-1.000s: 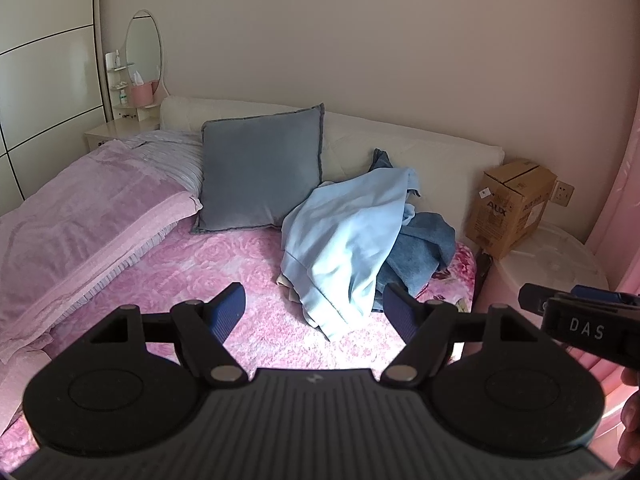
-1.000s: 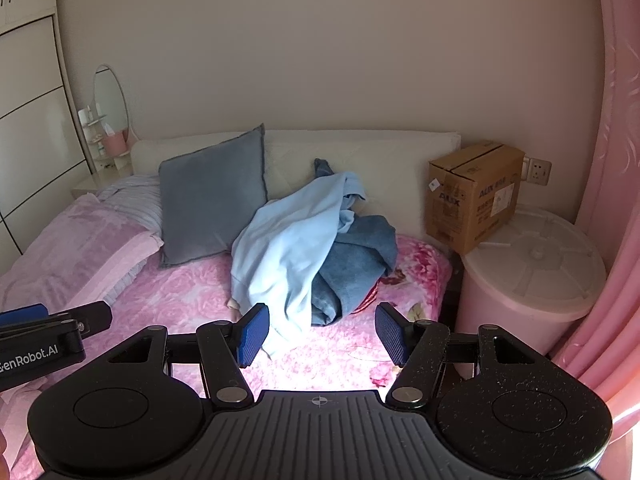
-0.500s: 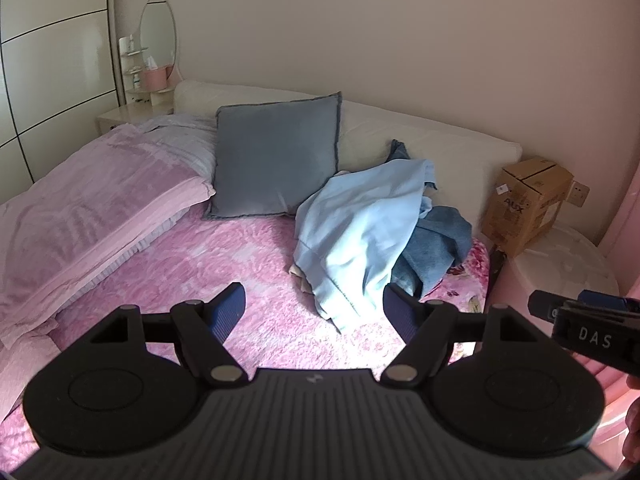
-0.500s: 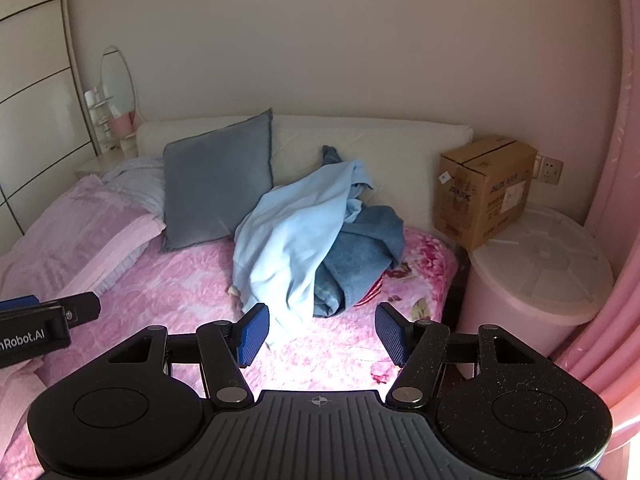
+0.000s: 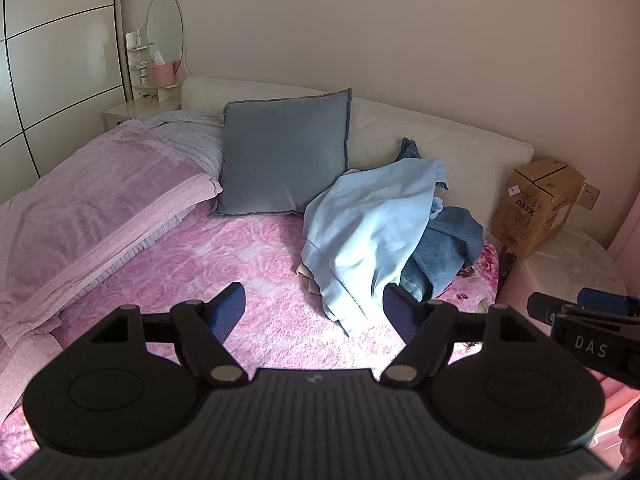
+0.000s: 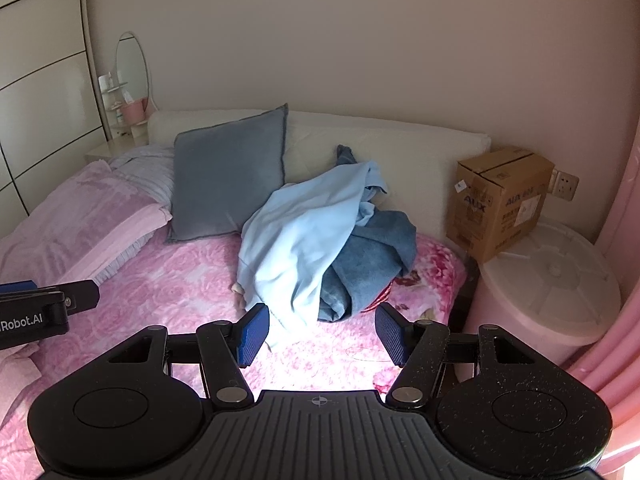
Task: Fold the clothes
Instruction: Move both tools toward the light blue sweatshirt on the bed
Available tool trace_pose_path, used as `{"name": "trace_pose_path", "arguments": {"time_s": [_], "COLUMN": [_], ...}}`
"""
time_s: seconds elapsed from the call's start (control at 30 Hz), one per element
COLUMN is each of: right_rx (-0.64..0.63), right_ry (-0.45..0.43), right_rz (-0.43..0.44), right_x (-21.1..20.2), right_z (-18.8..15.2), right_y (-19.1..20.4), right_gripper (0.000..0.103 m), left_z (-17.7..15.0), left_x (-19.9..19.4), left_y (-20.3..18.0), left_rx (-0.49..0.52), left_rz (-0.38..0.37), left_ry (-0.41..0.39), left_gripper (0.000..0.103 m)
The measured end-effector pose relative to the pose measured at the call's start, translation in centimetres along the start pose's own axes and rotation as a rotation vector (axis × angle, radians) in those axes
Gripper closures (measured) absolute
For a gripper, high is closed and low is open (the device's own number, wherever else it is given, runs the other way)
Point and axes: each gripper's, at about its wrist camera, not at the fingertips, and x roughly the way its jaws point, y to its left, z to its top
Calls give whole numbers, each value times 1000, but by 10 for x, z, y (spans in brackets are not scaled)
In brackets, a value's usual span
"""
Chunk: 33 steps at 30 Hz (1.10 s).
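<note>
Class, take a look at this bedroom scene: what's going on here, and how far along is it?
A person holds a two-finger gripper in each hand, facing a bed with a pink floral cover. Both the left gripper and the right gripper are open and hold nothing. A heap of clothes lies unfolded near the headboard: a light blue garment draped over a darker blue one, beside a grey pillow. Neither gripper touches the heap, so no folding has begun.
</note>
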Motion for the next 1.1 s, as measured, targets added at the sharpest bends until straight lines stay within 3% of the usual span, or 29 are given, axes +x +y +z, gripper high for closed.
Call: {"name": "trace_pose_path", "arguments": {"time_s": [0.3, 0.63, 1.1], "right_rx": [-7, 2, 5], "right_ry": [48, 134, 170], "right_rz": [19, 79, 103], "right_x": [26, 79, 154], "right_z": [8, 19, 74], "right_y": [-8, -32, -75], "right_gripper": [41, 41, 41], "left_z": [3, 16, 59], "left_x": [20, 69, 152], "left_y": [-1, -17, -48], "left_rx": [-16, -24, -47], "left_rz": [5, 22, 60], "left_ry": [22, 81, 152], "left_gripper": [30, 31, 31]}}
